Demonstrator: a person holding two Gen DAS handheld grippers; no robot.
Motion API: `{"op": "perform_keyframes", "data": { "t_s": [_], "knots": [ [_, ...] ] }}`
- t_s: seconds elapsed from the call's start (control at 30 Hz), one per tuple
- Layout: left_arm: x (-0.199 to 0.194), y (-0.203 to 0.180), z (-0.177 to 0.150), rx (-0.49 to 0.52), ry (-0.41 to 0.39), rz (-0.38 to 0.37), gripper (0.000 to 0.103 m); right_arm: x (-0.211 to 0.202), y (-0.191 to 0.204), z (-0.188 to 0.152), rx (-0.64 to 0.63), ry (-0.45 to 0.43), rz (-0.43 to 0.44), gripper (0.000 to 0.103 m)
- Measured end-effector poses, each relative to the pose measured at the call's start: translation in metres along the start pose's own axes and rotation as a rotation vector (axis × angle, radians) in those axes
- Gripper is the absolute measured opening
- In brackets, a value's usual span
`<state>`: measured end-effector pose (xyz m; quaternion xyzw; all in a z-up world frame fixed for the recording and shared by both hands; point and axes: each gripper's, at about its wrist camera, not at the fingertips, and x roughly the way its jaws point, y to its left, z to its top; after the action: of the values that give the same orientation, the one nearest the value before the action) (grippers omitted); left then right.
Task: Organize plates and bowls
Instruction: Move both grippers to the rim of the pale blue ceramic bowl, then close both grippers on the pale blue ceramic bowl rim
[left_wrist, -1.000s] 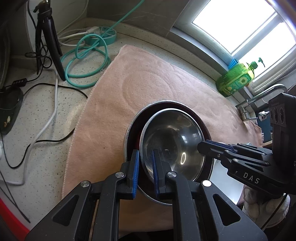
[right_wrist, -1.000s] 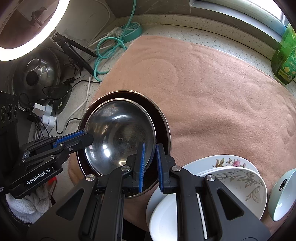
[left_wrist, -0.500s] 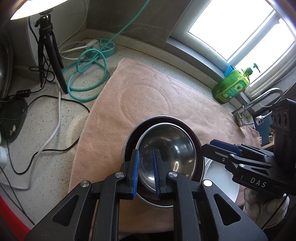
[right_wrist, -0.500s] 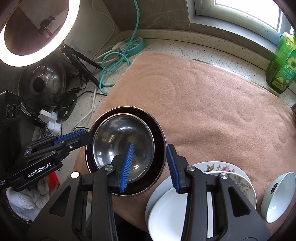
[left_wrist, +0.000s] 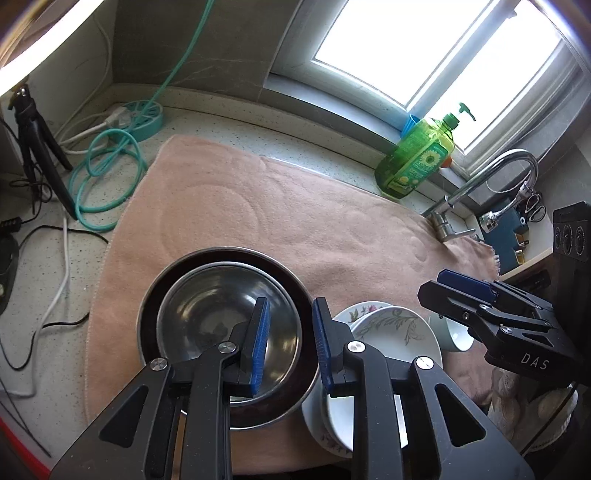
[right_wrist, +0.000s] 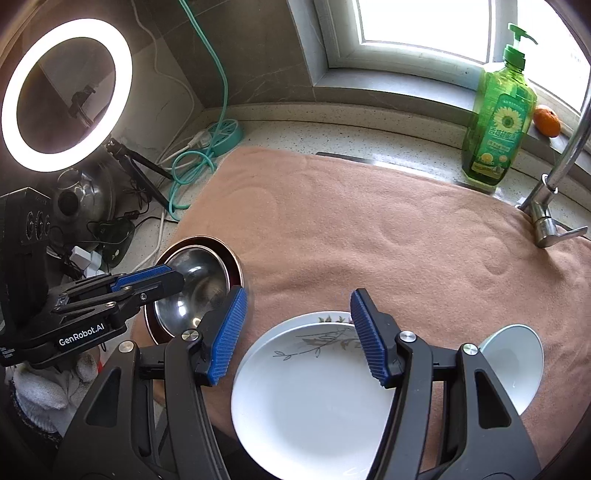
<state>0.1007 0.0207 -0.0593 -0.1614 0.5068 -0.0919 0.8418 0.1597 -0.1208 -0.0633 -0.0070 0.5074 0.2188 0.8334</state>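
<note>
A steel bowl (left_wrist: 221, 310) sits nested inside a larger dark-rimmed bowl (left_wrist: 155, 295) on the pink towel (left_wrist: 295, 221). My left gripper (left_wrist: 288, 339) is open and empty above the right rim of the nested bowls. A stack of white floral plates (right_wrist: 314, 387) lies to the right, with a small white bowl (right_wrist: 517, 362) beside it. My right gripper (right_wrist: 299, 332) is wide open and empty above the plates. The nested bowls also show in the right wrist view (right_wrist: 199, 284), partly behind the left gripper.
A green soap bottle (left_wrist: 417, 158) and a faucet (left_wrist: 480, 184) stand at the back right. Teal hose (left_wrist: 107, 177), cables and a tripod (left_wrist: 37, 147) lie left of the towel. A ring light (right_wrist: 66, 92) and a pot lid (right_wrist: 81, 199) are at far left.
Both grippers let go of the steel bowl, which now rests in the larger bowl. Both opened and rose; the right gripper moved right over the plates.
</note>
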Motion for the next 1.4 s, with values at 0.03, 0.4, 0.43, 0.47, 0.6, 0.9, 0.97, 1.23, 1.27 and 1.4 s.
{"op": "perform_keyframes", "data": {
  "t_s": [0.03, 0.4, 0.43, 0.47, 0.6, 0.9, 0.97, 1.23, 1.27, 1.4],
  "knots": [
    [0.002, -0.006, 0.000, 0.010, 0.004, -0.007, 0.022, -0.005, -0.007, -0.002, 0.007, -0.007, -0.012, 0.064],
    [0.026, -0.076, -0.002, 0.099, 0.044, -0.107, 0.029, -0.047, -0.098, -0.034, 0.142, -0.039, -0.099, 0.078],
    [0.029, -0.082, -0.003, 0.107, 0.051, -0.116, 0.031, -0.050, -0.106, -0.038, 0.153, -0.040, -0.110, 0.078],
    [0.032, -0.089, -0.004, 0.113, 0.057, -0.124, 0.036, -0.053, -0.114, -0.041, 0.163, -0.039, -0.119, 0.079],
    [0.046, -0.114, -0.010, 0.144, 0.081, -0.151, 0.040, -0.065, -0.143, -0.056, 0.206, -0.043, -0.146, 0.079],
    [0.078, -0.167, -0.028, 0.214, 0.157, -0.200, 0.041, -0.068, -0.200, -0.088, 0.310, -0.013, -0.161, 0.079],
    [0.084, -0.176, -0.030, 0.224, 0.170, -0.206, 0.041, -0.067, -0.208, -0.092, 0.327, -0.012, -0.155, 0.079],
    [0.113, -0.193, -0.035, 0.228, 0.228, -0.212, 0.041, -0.053, -0.233, -0.108, 0.400, 0.029, -0.101, 0.078],
    [0.115, -0.194, -0.036, 0.226, 0.234, -0.214, 0.041, -0.051, -0.235, -0.109, 0.404, 0.032, -0.096, 0.078],
    [0.124, -0.198, -0.036, 0.228, 0.245, -0.208, 0.040, -0.045, -0.240, -0.110, 0.412, 0.047, -0.082, 0.066]
  ]
}}
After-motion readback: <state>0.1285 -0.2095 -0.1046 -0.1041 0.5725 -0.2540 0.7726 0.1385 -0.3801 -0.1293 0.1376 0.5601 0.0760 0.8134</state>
